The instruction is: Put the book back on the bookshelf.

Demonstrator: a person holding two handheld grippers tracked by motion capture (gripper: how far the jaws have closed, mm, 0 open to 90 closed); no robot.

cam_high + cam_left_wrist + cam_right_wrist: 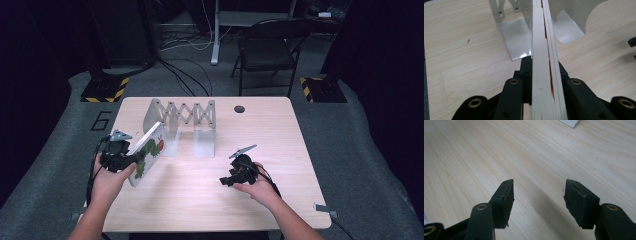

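A thin white picture book with green and red cover art is held on edge by my left gripper, which is shut on it. In the left gripper view the book's page edges run up between the black jaws toward the white metal rack. That expanding rack with its scissor links stands at the table's back middle, just beyond the book. My right gripper rests low over the bare wood to the right, its jaws open with nothing between the pads.
A light wooden table has a dark round hole near its back edge. Beyond the table stand a black folding chair and cables on the grey floor. Yellow-black striped bases sit at both far corners.
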